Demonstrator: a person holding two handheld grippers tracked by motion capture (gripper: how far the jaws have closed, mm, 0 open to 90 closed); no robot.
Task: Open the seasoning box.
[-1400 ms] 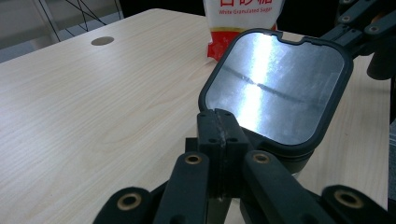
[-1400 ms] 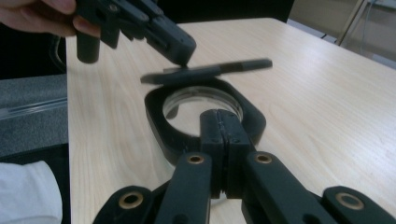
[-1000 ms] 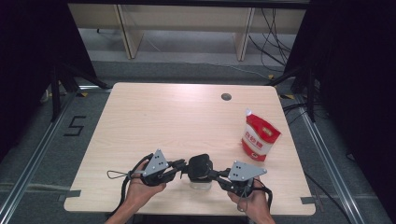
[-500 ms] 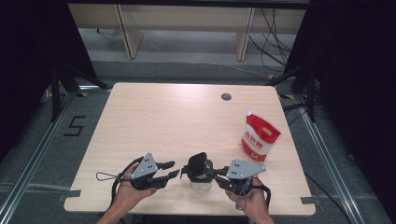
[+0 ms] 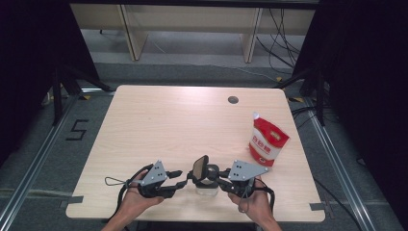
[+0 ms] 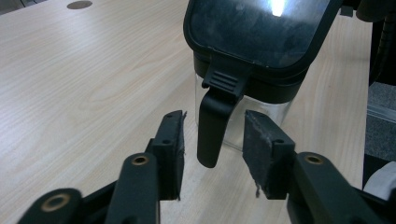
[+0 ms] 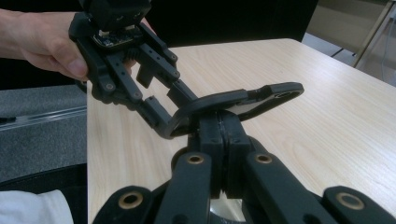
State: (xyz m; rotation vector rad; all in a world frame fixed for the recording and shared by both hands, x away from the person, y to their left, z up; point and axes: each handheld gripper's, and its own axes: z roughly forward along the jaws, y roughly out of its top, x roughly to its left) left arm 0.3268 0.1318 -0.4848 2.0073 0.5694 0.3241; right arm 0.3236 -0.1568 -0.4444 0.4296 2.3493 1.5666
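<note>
A clear jar (image 5: 207,186) with a black hinged lid (image 5: 199,166) stands near the table's front edge. The lid is tipped up, and its latch (image 6: 219,100) hangs down. My left gripper (image 6: 212,123) is open and its jaws have just been opening; the latch hangs between the pads, which do not touch it. In the high view the left gripper (image 5: 182,178) is just left of the jar. My right gripper (image 7: 223,126) is shut on the jar's black collar below the raised lid (image 7: 243,100), on the jar's right side (image 5: 216,177).
A red and white pouch (image 5: 267,144) stands upright at the table's right edge, behind my right hand. A cable hole (image 5: 233,99) sits at the back of the wooden table (image 5: 159,125). Shelving legs and cables lie beyond the table.
My left gripper has drawn back to the left from the jar and its jaws have spread apart. The right gripper and the jar have stayed in place.
</note>
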